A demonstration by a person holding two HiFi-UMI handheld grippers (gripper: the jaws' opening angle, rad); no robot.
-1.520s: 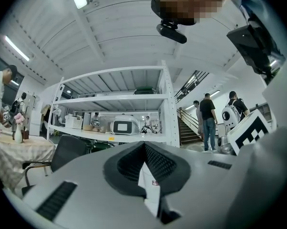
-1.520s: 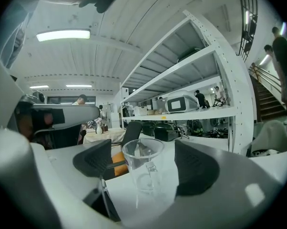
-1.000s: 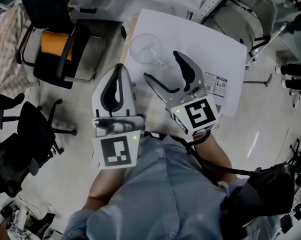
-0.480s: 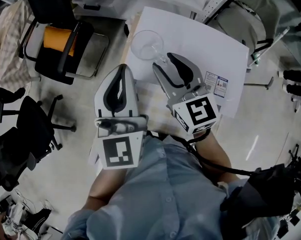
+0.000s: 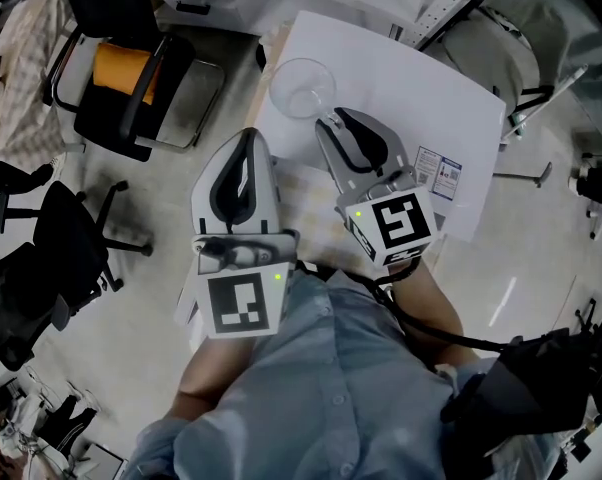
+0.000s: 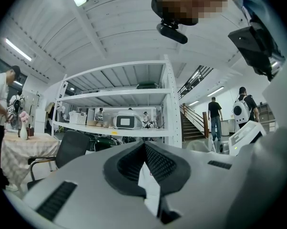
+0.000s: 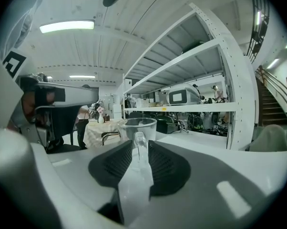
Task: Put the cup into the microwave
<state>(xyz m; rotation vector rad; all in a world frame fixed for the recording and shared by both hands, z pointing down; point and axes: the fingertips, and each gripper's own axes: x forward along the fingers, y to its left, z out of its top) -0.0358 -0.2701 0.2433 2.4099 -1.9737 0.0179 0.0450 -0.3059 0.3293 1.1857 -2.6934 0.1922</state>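
A clear glass cup (image 5: 299, 90) stands on a white tabletop (image 5: 411, 78); its handle points toward me. My right gripper (image 5: 334, 120) reaches it from the near side, and its jaws are closing with the handle between them. In the right gripper view the cup (image 7: 136, 125) stands straight ahead and the dark pads (image 7: 165, 163) lie against both sides of the handle at my right gripper (image 7: 139, 146). My left gripper (image 5: 249, 138) hovers off the table's left edge, shut and empty; in its own view my left gripper (image 6: 144, 146) has tips that meet. No microwave is in view.
A printed label (image 5: 439, 172) lies on the table near the right gripper. A chair with an orange cushion (image 5: 121, 73) and a black office chair (image 5: 51, 258) stand on the floor to the left. White shelving (image 7: 200, 104) rises beyond the table.
The right gripper's jaws have gone from wide open beside the cup to narrowed around its handle. The left gripper has kept still.
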